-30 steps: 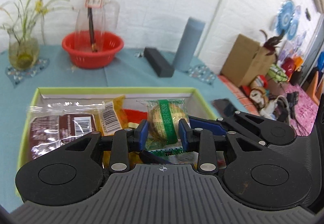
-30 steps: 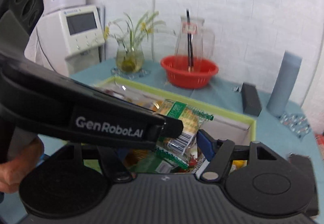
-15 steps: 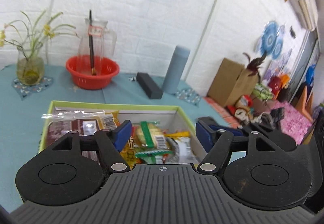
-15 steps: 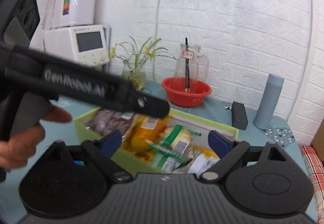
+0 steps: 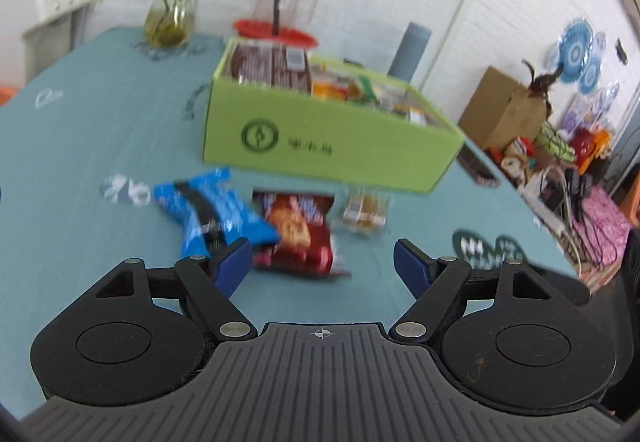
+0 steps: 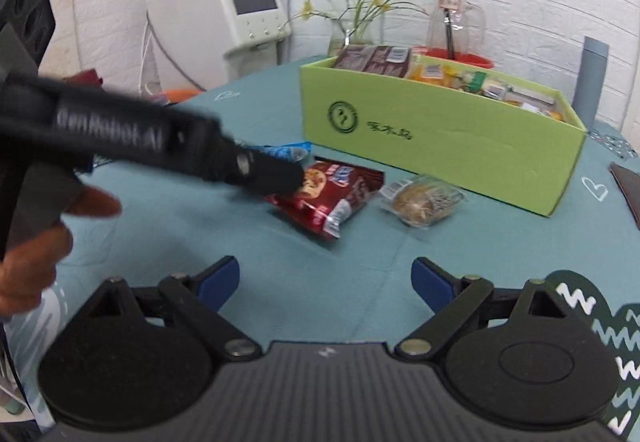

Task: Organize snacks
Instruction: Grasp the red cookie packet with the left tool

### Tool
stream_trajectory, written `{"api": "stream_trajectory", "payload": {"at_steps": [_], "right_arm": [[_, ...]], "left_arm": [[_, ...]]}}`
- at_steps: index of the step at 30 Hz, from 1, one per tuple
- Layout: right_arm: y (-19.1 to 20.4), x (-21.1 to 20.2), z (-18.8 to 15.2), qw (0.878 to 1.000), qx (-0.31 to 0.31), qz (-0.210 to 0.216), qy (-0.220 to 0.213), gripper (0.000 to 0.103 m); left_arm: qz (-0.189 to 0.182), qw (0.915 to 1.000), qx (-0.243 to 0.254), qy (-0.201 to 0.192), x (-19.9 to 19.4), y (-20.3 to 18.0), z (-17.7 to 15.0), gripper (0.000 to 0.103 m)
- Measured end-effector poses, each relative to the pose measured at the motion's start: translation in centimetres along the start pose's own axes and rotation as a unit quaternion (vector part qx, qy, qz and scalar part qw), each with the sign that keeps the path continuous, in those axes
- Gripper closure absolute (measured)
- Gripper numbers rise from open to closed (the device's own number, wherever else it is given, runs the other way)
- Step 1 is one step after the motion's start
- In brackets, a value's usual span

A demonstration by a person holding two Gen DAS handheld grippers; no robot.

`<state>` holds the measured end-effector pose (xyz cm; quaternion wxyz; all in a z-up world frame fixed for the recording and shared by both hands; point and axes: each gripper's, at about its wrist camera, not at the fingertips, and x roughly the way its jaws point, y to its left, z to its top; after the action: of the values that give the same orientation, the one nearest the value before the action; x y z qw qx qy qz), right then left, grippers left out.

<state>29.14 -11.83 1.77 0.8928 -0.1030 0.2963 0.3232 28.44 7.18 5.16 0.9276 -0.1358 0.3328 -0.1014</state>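
Teal cloth-covered table (image 5: 80,130). On it, a lime-green cardboard box (image 6: 440,138), open-topped, packed with wrapped snacks.

In front of the box, loose on the cloth: blue crinkled snack packet (image 5: 216,214), dark red foil biscuit packet (image 6: 328,198) just beside it, clear-wrapped round pastry (image 6: 420,200) near the box wall.

Left gripper (image 5: 322,258): jaws spread, just been opening further, nothing between them; hangs above the red packet.

Right gripper (image 6: 325,280): jaws wide, nothing held, bare cloth below.
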Motion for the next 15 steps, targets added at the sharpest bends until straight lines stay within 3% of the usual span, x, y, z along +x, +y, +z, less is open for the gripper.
{"api": "stream_trajectory", "payload": {"at_steps": [6, 13, 15], "right_arm": [[1.5, 3.5, 1.5, 0.999, -0.049, 0.015, 0.017, 0.011], [1.2, 7.5, 3.3, 0.996, -0.066, 0.038, 0.037, 0.011], [1.1, 8.1, 3.4, 0.996, -0.062, 0.046, 0.039, 0.011]], "left_arm": [[-0.021, 0.9984, -0.014, 0.051, 2.5, 0.7, 0.8, 0.059], [0.002, 0.9982, -0.008, 0.06, 5.4, 0.8, 2.3, 0.061], [0.001, 0.9976, -0.006, 0.069, 6.2, 0.9, 2.2, 0.068]]}}
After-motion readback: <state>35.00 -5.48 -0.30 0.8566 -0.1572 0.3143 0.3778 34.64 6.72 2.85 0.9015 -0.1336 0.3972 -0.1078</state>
